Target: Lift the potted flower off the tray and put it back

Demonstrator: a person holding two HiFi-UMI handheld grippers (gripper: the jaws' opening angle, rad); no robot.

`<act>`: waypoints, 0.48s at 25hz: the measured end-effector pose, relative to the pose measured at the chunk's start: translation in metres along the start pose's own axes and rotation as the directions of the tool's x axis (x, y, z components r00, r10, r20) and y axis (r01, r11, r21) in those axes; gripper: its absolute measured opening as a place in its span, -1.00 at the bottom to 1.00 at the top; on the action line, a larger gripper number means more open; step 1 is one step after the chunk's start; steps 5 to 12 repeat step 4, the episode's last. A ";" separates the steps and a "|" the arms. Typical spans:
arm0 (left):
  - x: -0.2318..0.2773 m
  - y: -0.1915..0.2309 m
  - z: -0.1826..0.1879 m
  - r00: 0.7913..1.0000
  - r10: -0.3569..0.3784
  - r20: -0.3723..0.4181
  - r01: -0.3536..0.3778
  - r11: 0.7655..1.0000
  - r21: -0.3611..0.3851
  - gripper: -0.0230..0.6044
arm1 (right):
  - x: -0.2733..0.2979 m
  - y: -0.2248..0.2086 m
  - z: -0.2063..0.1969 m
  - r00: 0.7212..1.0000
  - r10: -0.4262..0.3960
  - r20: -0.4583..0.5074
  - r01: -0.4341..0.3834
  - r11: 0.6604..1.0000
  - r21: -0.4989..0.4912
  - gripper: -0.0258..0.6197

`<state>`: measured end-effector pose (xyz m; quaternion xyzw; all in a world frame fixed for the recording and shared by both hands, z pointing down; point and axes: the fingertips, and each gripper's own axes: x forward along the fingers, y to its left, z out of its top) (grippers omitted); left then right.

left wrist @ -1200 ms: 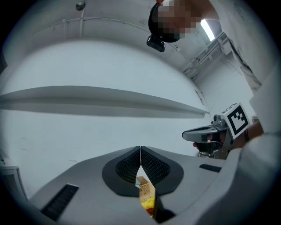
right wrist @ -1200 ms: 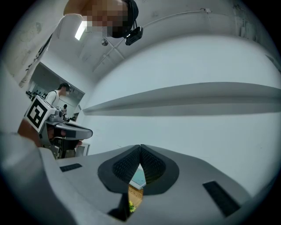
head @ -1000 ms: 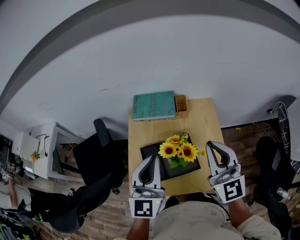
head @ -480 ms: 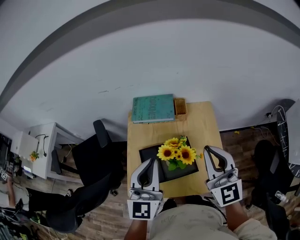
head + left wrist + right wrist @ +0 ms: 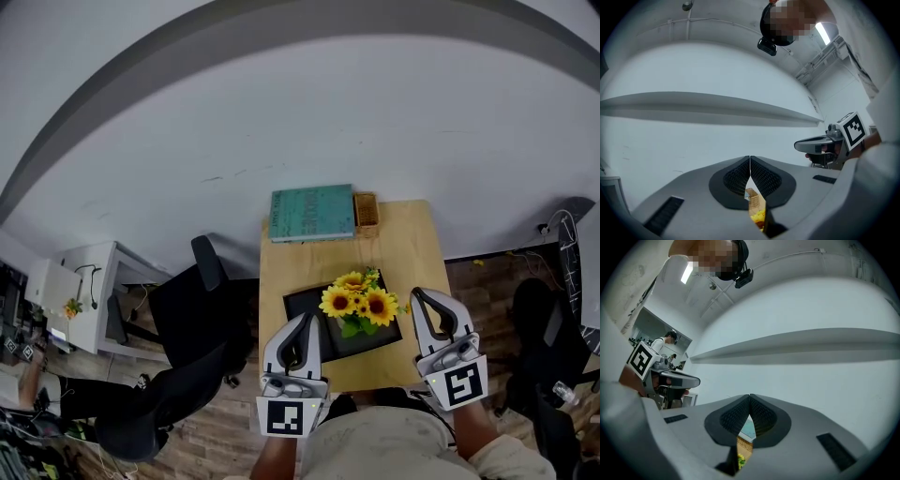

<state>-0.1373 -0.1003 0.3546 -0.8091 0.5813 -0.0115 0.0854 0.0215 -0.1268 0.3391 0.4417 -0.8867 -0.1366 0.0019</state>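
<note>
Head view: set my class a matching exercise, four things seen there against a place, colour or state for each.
Things:
1 potted flower
2 book
3 basket
4 left gripper

Place, colour or state:
a shut, nothing between its jaws
b standing on the black tray
c teal, at the table's far edge
d wicker, just right of the book

Pairs: 1-b, 2-c, 3-d, 4-a.
</note>
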 end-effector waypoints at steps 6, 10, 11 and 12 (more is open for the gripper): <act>0.001 0.002 0.000 1.000 0.000 -0.004 0.000 1.000 0.000 -0.89 | 0.003 -0.001 0.001 1.000 -0.002 0.009 0.002 1.000 0.005 -0.87; 0.001 0.002 0.000 1.000 0.000 -0.004 0.000 1.000 0.000 -0.89 | 0.003 -0.001 0.001 1.000 -0.002 0.009 0.002 1.000 0.005 -0.87; 0.001 0.002 0.000 1.000 0.000 -0.004 0.000 1.000 0.000 -0.89 | 0.003 -0.001 0.001 1.000 -0.002 0.009 0.002 1.000 0.005 -0.87; 0.001 0.002 0.000 1.000 0.000 -0.004 0.000 1.000 0.000 -0.89 | 0.003 -0.001 0.001 1.000 -0.002 0.009 0.002 1.000 0.005 -0.87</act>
